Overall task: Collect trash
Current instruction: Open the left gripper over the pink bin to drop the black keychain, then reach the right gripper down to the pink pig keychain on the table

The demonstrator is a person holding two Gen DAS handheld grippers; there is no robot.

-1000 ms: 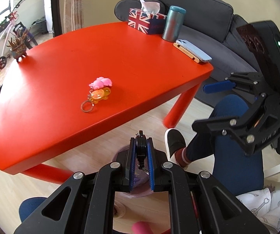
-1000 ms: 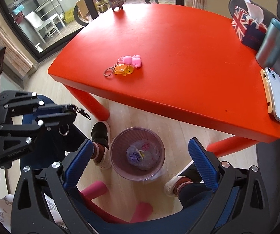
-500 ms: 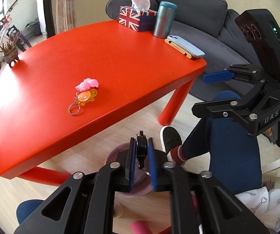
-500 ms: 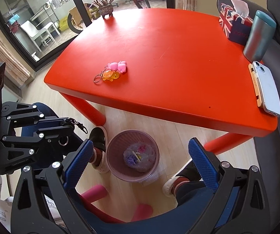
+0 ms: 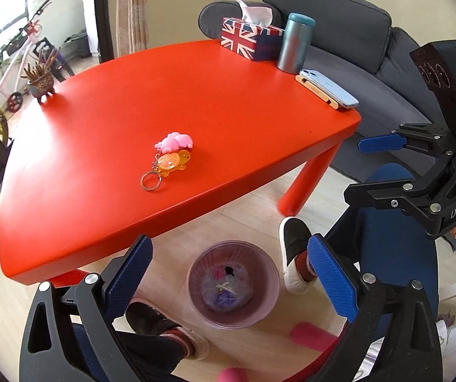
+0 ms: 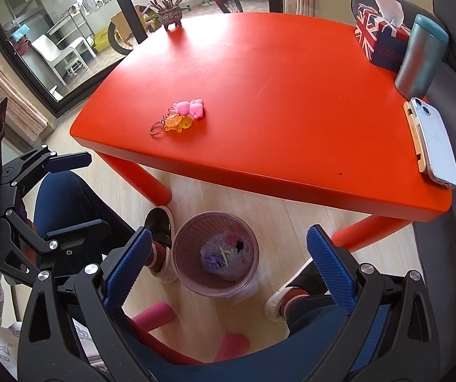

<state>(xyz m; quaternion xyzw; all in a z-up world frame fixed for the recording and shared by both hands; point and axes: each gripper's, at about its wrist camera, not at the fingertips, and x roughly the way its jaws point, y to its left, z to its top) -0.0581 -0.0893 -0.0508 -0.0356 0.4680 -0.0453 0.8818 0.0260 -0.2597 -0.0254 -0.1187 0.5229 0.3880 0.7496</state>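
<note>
Now the left hand-held gripper (image 5: 228,267) is opening, nothing between its jaws, above the translucent purple plastic waste bin (image 5: 232,283) on the floor; right hand-held gripper (image 6: 226,254) wide open, empty; trash inside bin.

Left gripper (image 5: 228,264): tilted steeply downward, jaws opening and already wide, nothing between the blue pads (image 5: 131,269). Right gripper (image 6: 228,258): tilted steeply downward, jaws spread wide, nothing between the pads. Both grippers side by side at similar height, each visible in the other's view. Below: person's legs in dark blue trousers (image 5: 393,254), feet in dark shoes (image 5: 293,238) apart on the floor.
</note>
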